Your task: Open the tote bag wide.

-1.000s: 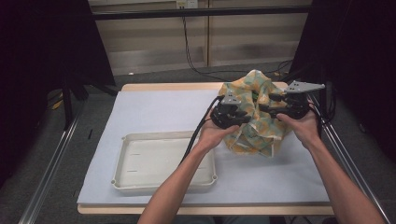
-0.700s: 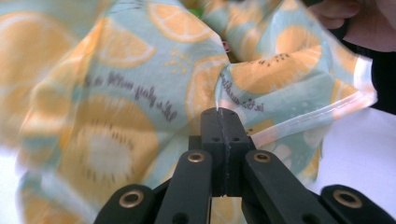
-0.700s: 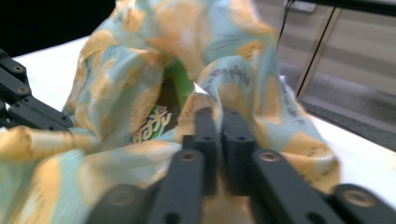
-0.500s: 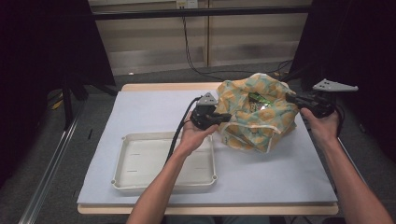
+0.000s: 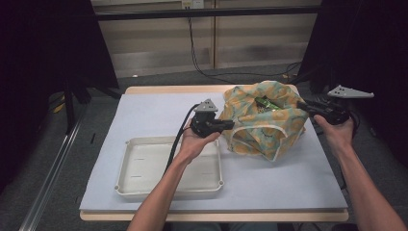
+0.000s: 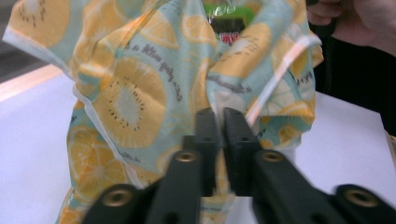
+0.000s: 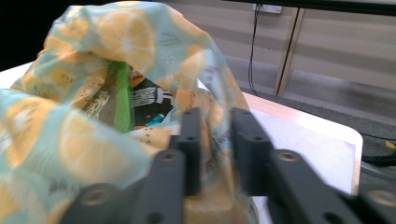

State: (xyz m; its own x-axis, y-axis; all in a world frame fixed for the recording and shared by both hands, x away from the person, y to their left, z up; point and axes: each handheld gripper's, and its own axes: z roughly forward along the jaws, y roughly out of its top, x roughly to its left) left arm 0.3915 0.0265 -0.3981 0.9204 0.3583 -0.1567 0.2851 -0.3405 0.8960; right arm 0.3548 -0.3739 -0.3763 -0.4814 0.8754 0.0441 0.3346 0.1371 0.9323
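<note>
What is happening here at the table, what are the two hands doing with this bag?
A person holds a gripper in each hand and works on a fruit-print cloth bag on the table. The left gripper pinches the bag's near-left edge; the right gripper has cloth at the far-right rim between its jaws. Both jaws have just been opening a little. Pulled apart, the bag's mouth shows green and dark packets inside. A white tray lies beside the left forearm.

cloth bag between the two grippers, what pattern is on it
The cloth bag is pale blue-green with orange and yellow citrus slices; the left gripper view shows it best.
</note>
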